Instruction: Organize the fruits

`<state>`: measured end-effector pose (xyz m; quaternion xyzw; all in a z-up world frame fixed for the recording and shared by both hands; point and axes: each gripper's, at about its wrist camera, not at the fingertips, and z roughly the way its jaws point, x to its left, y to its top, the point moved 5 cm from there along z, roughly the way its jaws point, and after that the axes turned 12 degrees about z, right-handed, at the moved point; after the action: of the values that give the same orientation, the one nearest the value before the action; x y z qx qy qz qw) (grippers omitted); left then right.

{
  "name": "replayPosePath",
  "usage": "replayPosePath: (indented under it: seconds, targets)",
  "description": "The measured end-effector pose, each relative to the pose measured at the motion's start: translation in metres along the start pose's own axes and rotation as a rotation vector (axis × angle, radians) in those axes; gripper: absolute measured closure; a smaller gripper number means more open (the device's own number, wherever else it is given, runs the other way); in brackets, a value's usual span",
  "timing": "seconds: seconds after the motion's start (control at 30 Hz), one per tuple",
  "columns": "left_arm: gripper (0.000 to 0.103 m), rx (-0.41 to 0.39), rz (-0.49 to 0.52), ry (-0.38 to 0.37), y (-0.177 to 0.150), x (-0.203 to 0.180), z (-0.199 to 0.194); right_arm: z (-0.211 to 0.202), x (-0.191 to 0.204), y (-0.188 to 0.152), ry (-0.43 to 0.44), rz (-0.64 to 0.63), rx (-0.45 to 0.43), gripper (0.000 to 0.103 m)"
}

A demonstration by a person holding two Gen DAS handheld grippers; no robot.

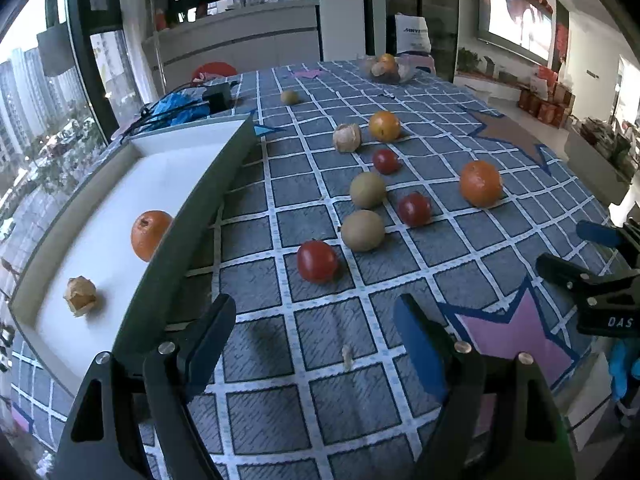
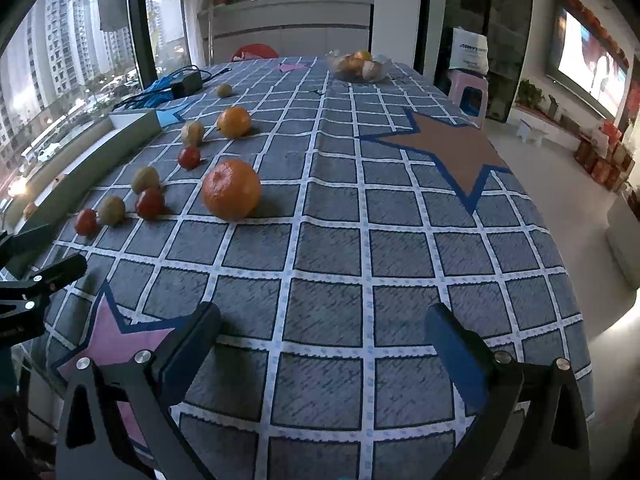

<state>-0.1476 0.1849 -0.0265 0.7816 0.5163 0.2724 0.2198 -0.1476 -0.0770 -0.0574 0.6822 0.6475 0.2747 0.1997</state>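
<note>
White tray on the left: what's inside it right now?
The white tray holds one orange and one papery husked fruit, apart. Its near wall hides part of the orange and the floor behind it.

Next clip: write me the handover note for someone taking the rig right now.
Left gripper: jaws open, empty, beside the tray.
Right gripper: jaws open, empty, over bare cloth.
Done: one orange and one husked fruit lie in the tray.
Left on the table: two oranges, three red fruits, brownish round fruits, another husked one.
</note>
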Motion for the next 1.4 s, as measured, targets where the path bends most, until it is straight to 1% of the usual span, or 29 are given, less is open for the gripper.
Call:
replayPosePath:
  seconds: [0.07, 0.2, 0.33, 0.53, 0.7, 0.97, 1.4]
  targets:
    - [0.019, 0.004, 0.000, 0.001, 0.002, 0.000, 0.004, 0.001, 0.001, 0.002, -0.003, 0.003, 0.001, 0.000]
    - [0.019, 0.000, 0.002, 0.004, 0.006, -0.001, 0.010, 0.009, 0.007, 0.009, -0.009, 0.001, 0.042, 0.000]
    - [0.019, -0.008, -0.002, -0.002, 0.010, 0.000, 0.015, 0.020, 0.028, 0.017, 0.016, -0.036, 0.086, 0.000]
    - [0.019, -0.012, -0.046, -0.031, 0.015, 0.006, 0.022, 0.040, 0.055, 0.033, 0.040, -0.067, 0.109, 0.000]
    - [0.019, -0.021, -0.053, -0.032, 0.017, 0.007, 0.026, 0.050, 0.059, 0.044, 0.050, -0.079, 0.099, 0.000]
    - [0.015, -0.029, -0.027, -0.065, 0.019, 0.002, 0.027, 0.050, 0.060, 0.044, 0.054, -0.079, 0.087, 0.000]
    - [0.014, -0.036, -0.025, -0.061, 0.019, 0.001, 0.027, 0.049, 0.059, 0.044, 0.050, -0.072, 0.081, 0.000]
